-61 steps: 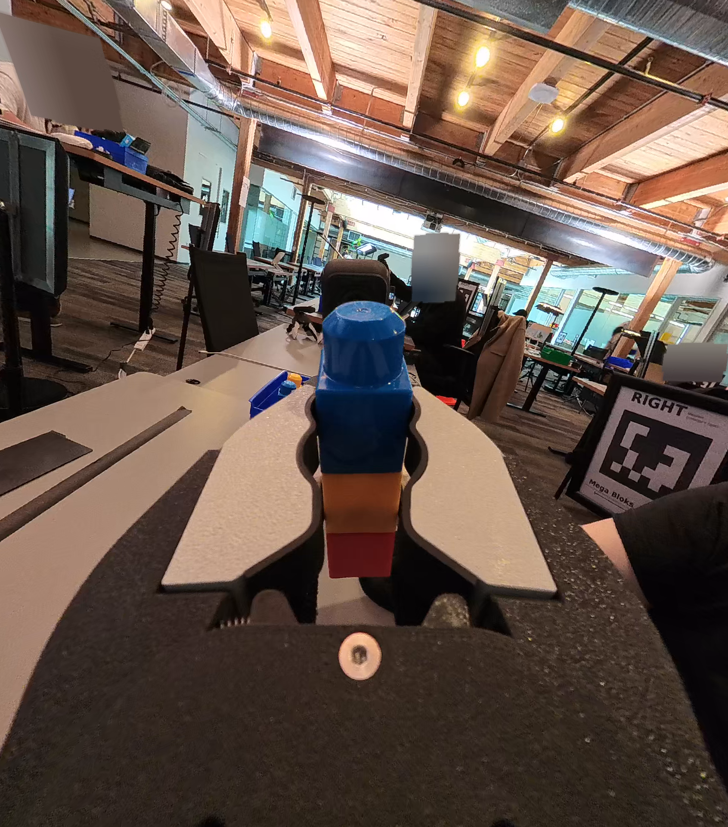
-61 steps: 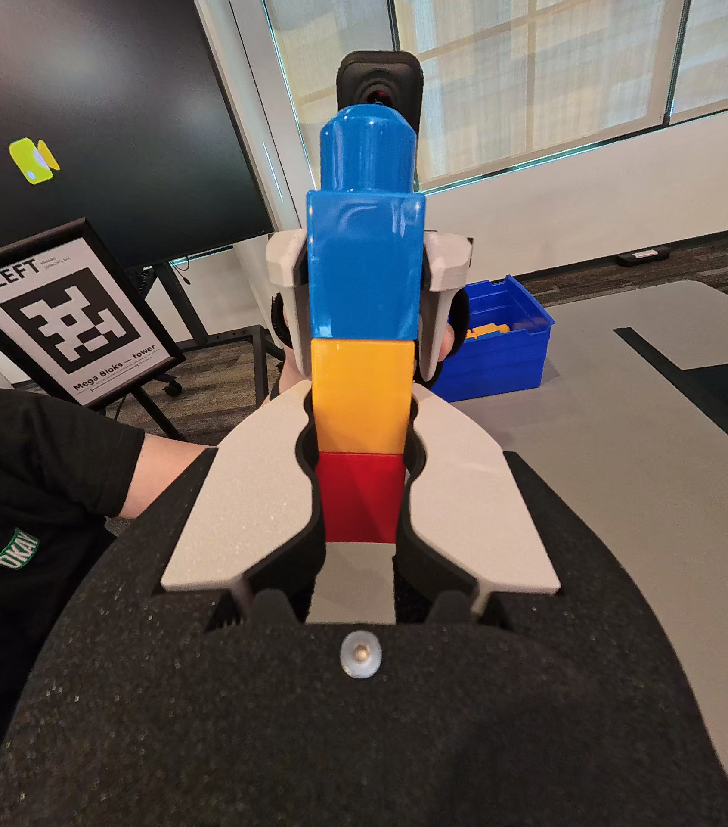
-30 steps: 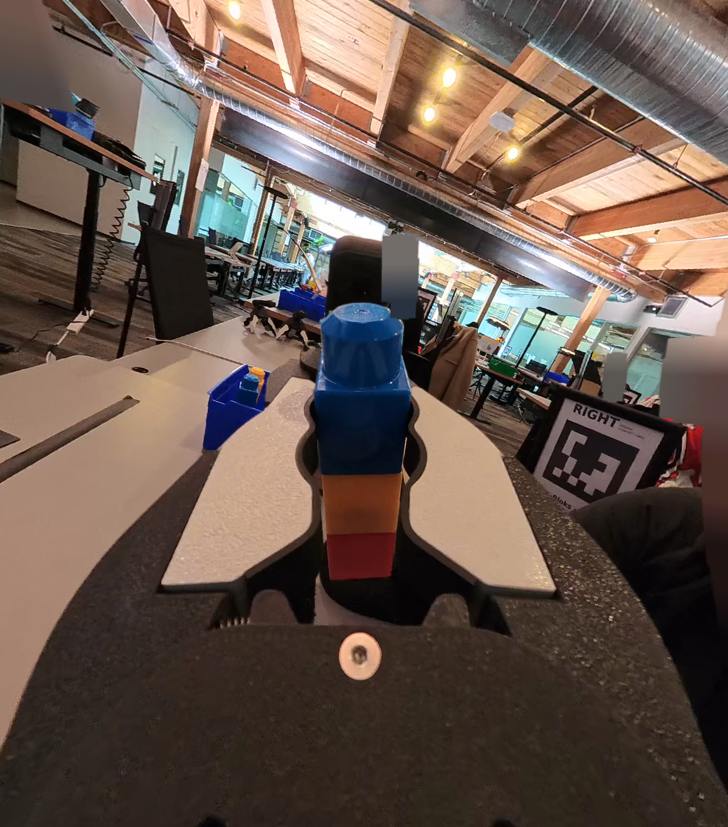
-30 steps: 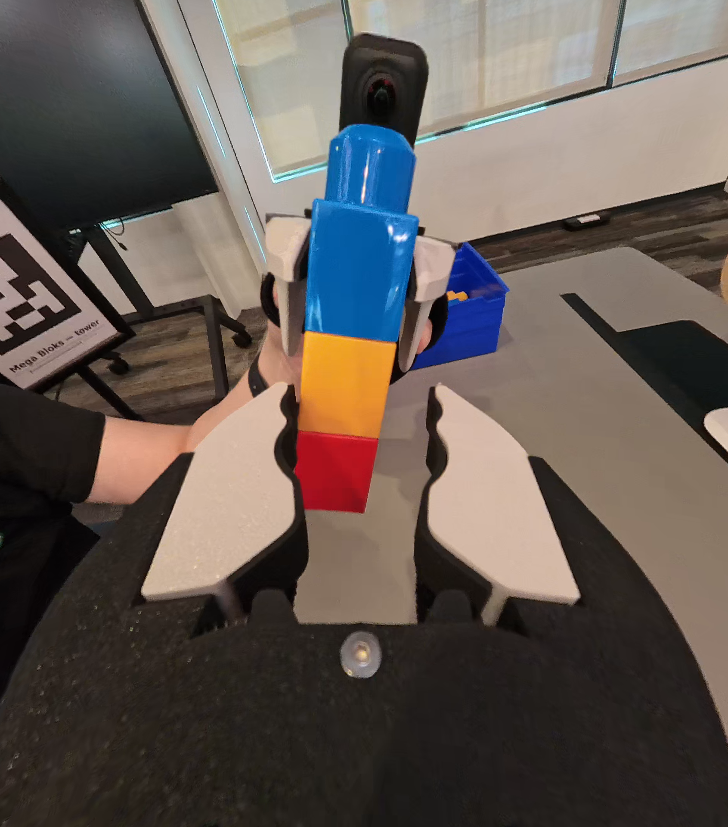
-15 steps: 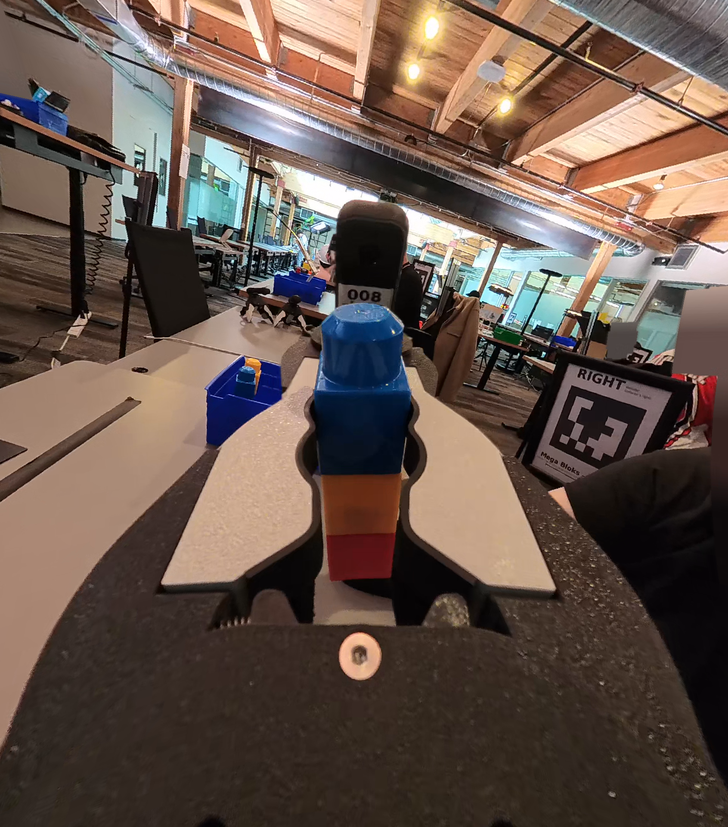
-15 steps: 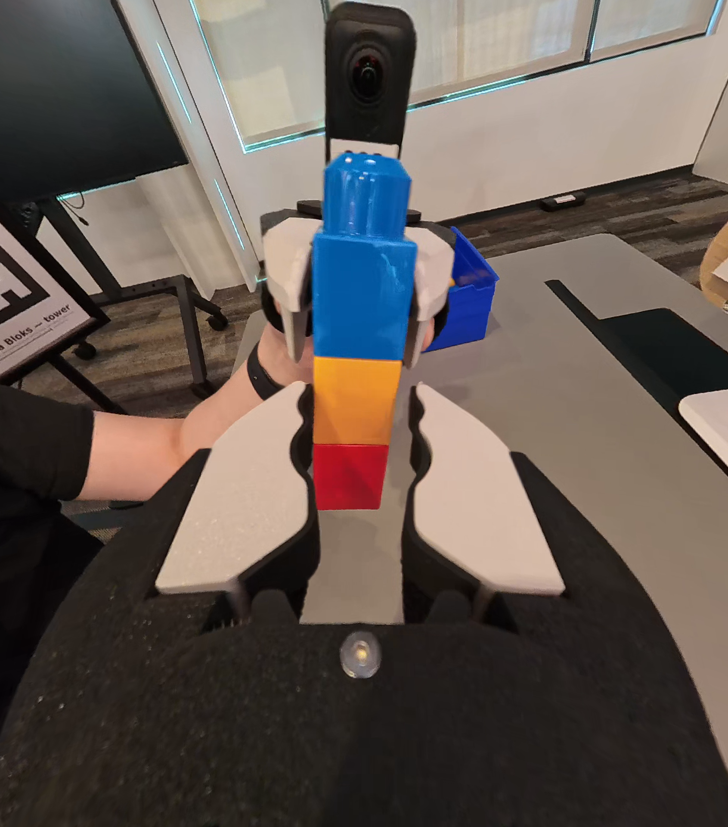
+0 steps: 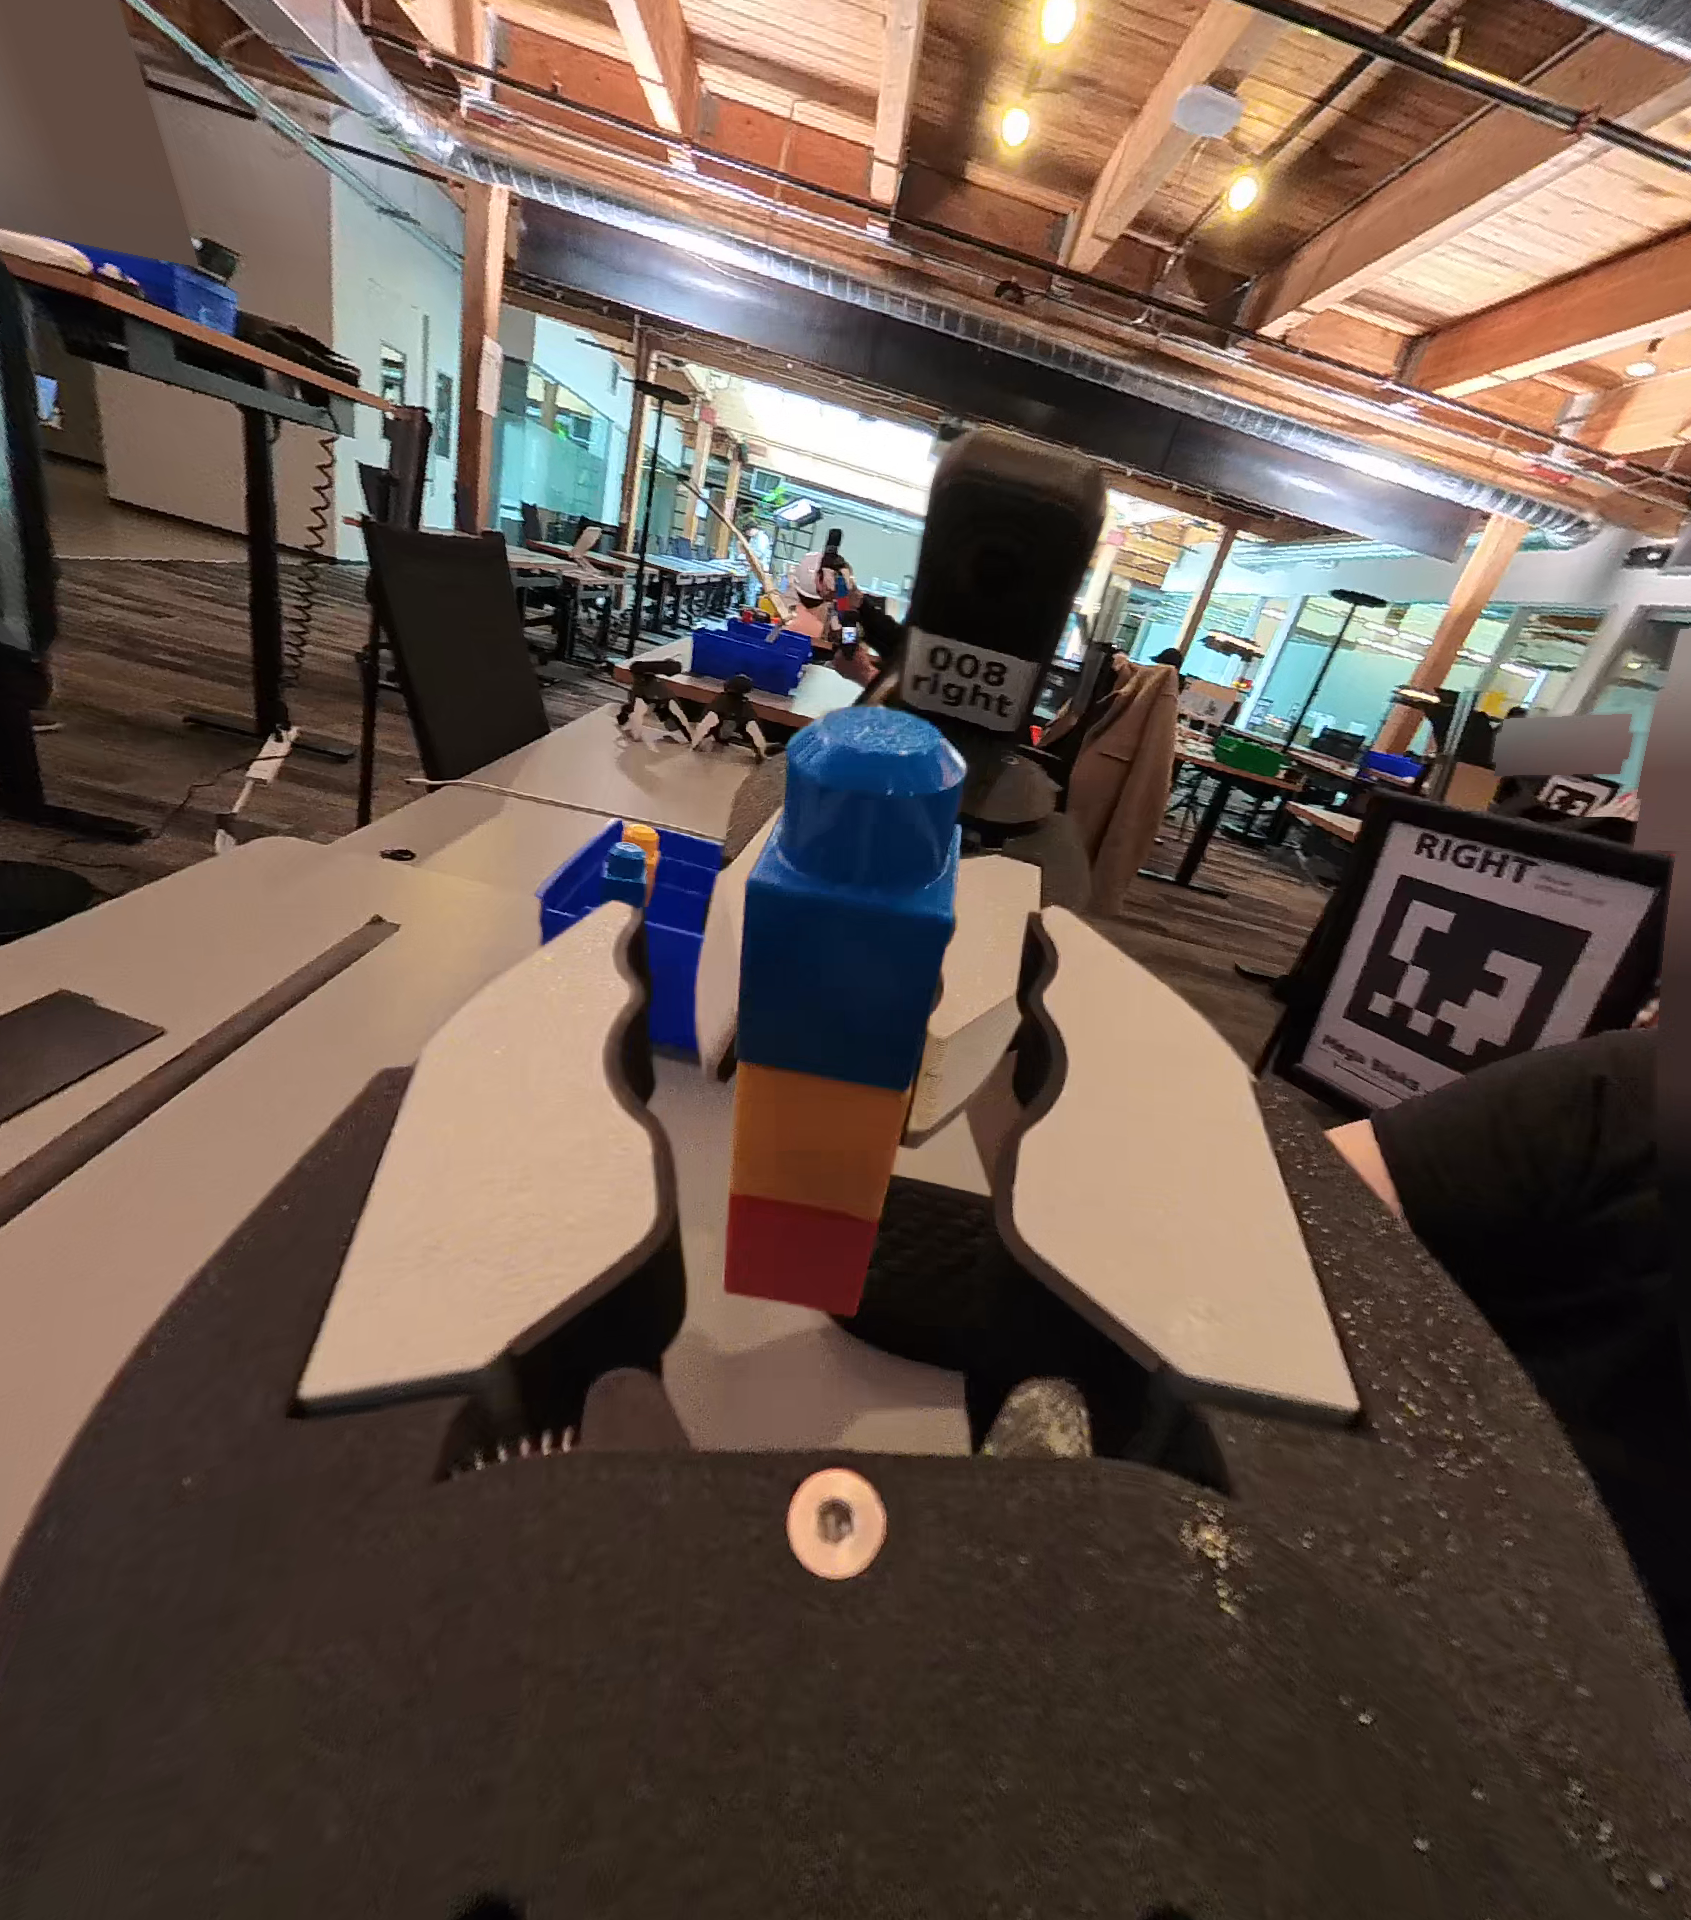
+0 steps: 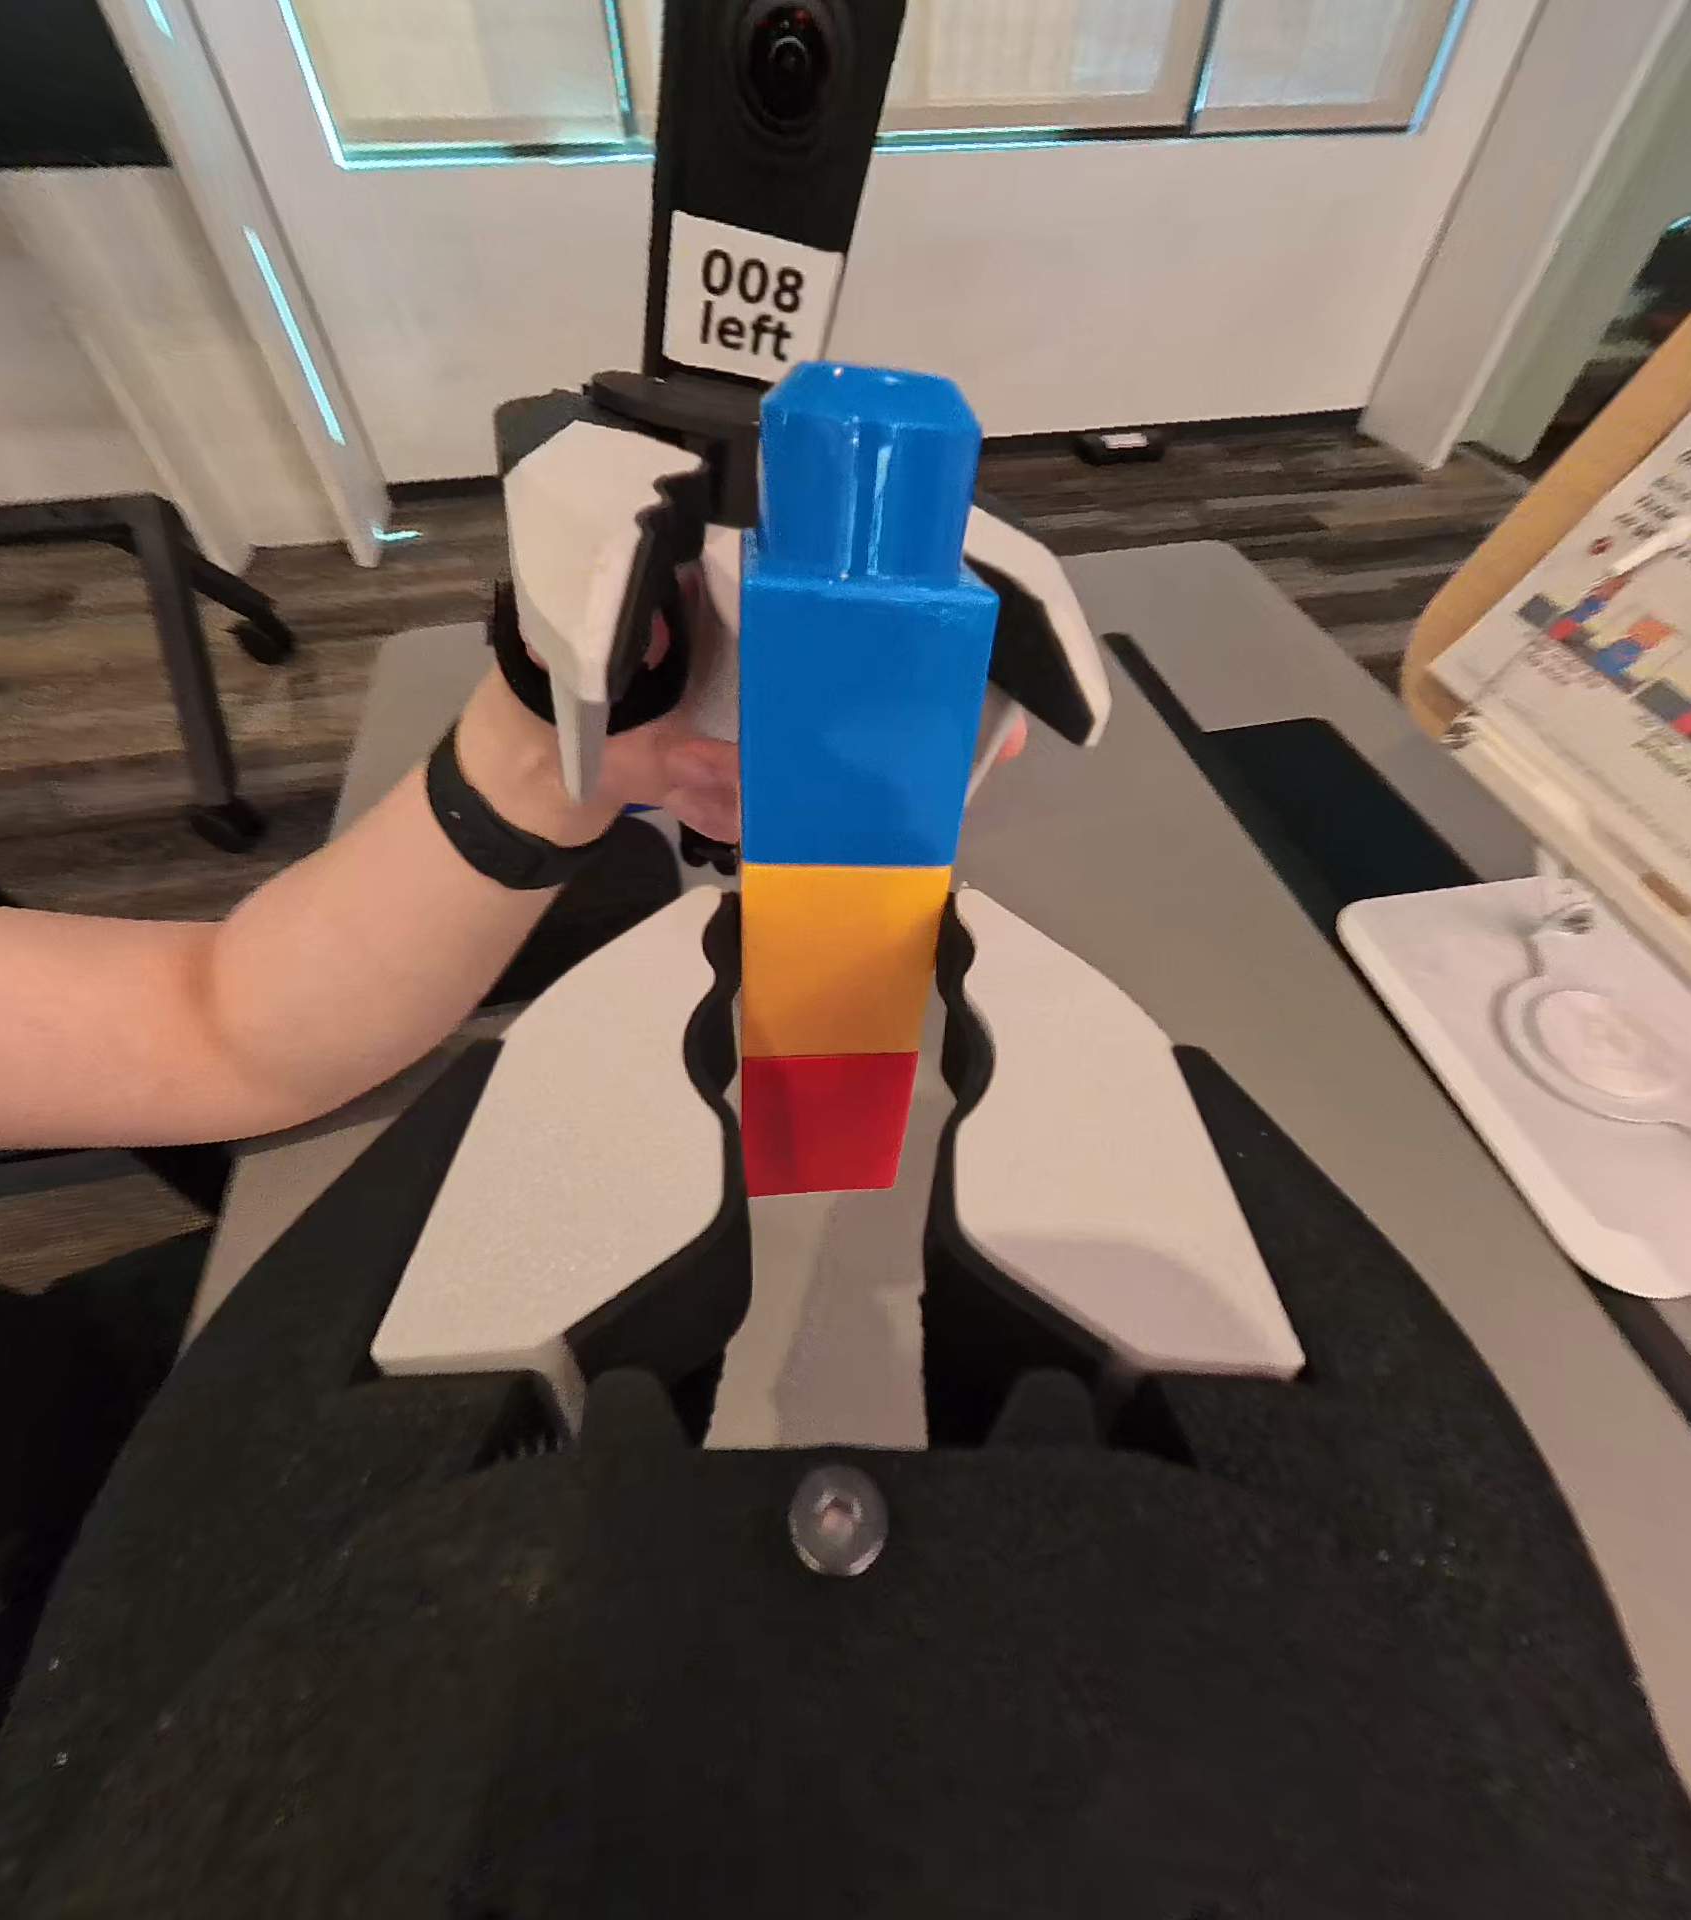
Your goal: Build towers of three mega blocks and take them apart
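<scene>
The right gripper [image 8: 836,1049] is clamping the orange block [image 8: 836,961] of the upright three-block tower [image 8: 846,821] above the table [image 8: 1184,935], while the left gripper [image 7: 836,1081] is standing spread around it, gripping nothing, so dismantling likely calls for closing on the blue block [image 7: 846,977].

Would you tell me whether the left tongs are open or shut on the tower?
Open: the left tongs stand spread clear of the blue block.
</scene>
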The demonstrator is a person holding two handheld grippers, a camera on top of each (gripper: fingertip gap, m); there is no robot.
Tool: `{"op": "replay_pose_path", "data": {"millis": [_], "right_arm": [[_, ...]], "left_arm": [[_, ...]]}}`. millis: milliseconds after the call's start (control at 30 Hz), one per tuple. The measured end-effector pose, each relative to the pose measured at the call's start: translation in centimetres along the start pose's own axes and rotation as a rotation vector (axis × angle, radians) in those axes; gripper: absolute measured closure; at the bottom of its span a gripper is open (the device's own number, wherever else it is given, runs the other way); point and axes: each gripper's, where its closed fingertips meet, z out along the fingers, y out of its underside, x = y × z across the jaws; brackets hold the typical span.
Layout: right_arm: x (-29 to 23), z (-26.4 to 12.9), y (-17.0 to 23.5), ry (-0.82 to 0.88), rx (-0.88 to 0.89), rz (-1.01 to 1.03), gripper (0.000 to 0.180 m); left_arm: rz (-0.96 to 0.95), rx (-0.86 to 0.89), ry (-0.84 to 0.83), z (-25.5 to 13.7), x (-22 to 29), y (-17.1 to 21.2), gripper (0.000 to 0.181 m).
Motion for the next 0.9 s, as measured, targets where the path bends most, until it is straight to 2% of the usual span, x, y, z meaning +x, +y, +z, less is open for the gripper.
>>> {"op": "replay_pose_path", "data": {"millis": [200, 367, 467, 600, 667, 767, 833, 900], "right_arm": [[2.5, -1.2, -1.1, 0.284, 0.008, -0.164, 0.144], [4.2, -4.5, -2.3, 0.375, 0.110, -0.141, 0.144], [4.9, -11.1, -4.3, 0.509, 0.241, -0.151, 0.144], [7.4, -23.6, -4.6, 0.733, 0.400, -0.104, 0.144], [10.6, -30.6, -2.0, 0.926, 0.401, -0.056, 0.144], [15.2, -39.9, 5.7, 1.204, 0.374, 0.076, 0.144], [17.4, -43.1, 12.3, 1.295, 0.351, 0.217, 0.144], [18.7, -44.5, 18.1, 1.333, 0.340, 0.349, 0.144]], "left_arm": [[0.042, 0.041, -0.148, -3.5, -1.9, -1.3, 0.113], [0.047, 0.065, -0.195, -4.9, -2.2, -2.0, 0.116], [0.053, 0.077, -0.175, -5.1, -1.7, -2.4, 0.118], [0.056, 0.094, -0.152, -5.1, -1.3, -2.8, 0.119], [0.050, 0.104, -0.131, -4.9, -1.1, -3.0, 0.120], [0.043, 0.125, -0.097, -4.5, -0.5, -3.3, 0.120], [0.046, 0.134, -0.077, -4.1, -0.1, -3.5, 0.121], [0.043, 0.129, -0.077, -3.6, 0.0, -3.3, 0.122]]}}
